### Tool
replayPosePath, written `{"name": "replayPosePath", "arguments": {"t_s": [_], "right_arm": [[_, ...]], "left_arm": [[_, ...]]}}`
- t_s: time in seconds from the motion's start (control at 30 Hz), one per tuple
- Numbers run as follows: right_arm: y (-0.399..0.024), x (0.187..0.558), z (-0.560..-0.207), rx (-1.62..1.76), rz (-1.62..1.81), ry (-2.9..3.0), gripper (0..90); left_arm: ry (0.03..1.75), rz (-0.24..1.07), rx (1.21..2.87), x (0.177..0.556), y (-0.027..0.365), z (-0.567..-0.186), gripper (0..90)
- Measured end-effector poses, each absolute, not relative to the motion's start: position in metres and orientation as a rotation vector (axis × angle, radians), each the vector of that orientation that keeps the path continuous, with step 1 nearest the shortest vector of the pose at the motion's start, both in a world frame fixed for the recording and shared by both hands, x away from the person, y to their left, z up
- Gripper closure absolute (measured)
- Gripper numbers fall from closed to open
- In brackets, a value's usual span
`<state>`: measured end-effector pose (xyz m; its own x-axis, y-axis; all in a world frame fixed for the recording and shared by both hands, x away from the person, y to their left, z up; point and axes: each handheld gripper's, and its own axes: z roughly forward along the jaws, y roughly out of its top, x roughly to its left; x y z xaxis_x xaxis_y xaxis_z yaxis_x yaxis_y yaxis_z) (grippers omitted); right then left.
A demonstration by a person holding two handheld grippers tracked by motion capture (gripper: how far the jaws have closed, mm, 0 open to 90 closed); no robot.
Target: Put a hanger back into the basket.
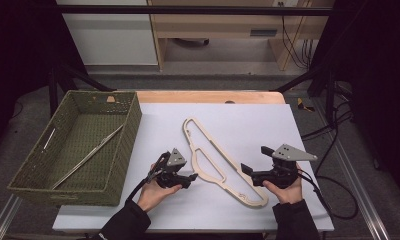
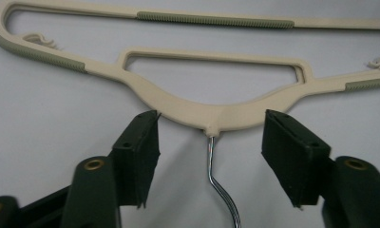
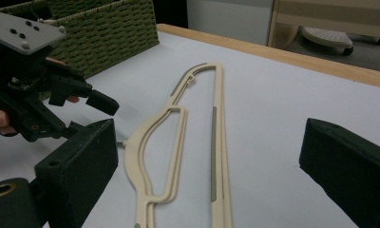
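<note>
A cream plastic hanger [image 1: 252,200] with grey-green grip strips lies flat on the white table top, running from the far middle toward the near right. In the left gripper view its neck [image 2: 197,114] sits just past the jaws, and its thin metal hook [image 2: 216,183] runs back between them without touching either pad. My left gripper [image 1: 185,167] [image 2: 212,118] is open, low over the table at the hanger's left side. My right gripper [image 1: 255,159] [image 3: 212,142] stands wide open at the hanger's right, nothing between its jaws. The left gripper [image 3: 90,114] also shows at the left of the right gripper view.
A green woven basket [image 1: 128,130] [image 3: 107,33] stands at the table's left, with a long thin metal piece [image 1: 88,156] lying in it. A wooden table edge [image 1: 213,96] runs along the far side. Cables trail on the floor at right.
</note>
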<state>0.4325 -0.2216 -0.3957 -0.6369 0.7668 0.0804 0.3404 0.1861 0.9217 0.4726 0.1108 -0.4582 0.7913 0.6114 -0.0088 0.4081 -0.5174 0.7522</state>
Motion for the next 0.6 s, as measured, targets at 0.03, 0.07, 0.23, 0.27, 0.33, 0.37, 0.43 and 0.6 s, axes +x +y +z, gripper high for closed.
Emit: {"name": "replayPosePath", "arguments": {"t_s": [0.03, 0.07, 0.23, 0.27, 0.33, 0.37, 0.43, 0.6], "right_arm": [[-0.221, 0.433, -0.396, 1.039, 1.441, 2.068, 5.8], [-0.221, 0.433, -0.396, 1.037, 1.441, 2.070, 5.8], [-0.221, 0.433, -0.396, 1.037, 1.440, 2.072, 5.8], [-0.221, 0.433, -0.397, 1.038, 1.440, 2.072, 5.9], [-0.221, 0.433, -0.397, 1.032, 1.440, 2.076, 5.9], [-0.220, 0.433, -0.397, 1.028, 1.439, 2.080, 6.0], [-0.219, 0.433, -0.398, 1.033, 1.442, 2.080, 6.0], [-0.218, 0.434, -0.399, 1.031, 1.435, 2.088, 6.1]], "left_arm": [[0.757, 0.326, 2.188, 0.473, 0.111, -0.460, 42.2], [0.759, 0.318, 2.198, 0.474, 0.111, -0.462, 44.5], [0.773, 0.301, 2.225, 0.476, 0.110, -0.469, 56.0], [0.778, 0.294, 2.226, 0.476, 0.110, -0.470, 58.4], [0.787, 0.282, 2.234, 0.477, 0.110, -0.472, 63.2], [0.790, 0.281, 2.237, 0.477, 0.109, -0.473, 64.9], [0.791, 0.271, 2.243, 0.477, 0.109, -0.474, 68.6], [0.804, 0.260, 2.243, 0.479, 0.109, -0.475, 76.3]]}}
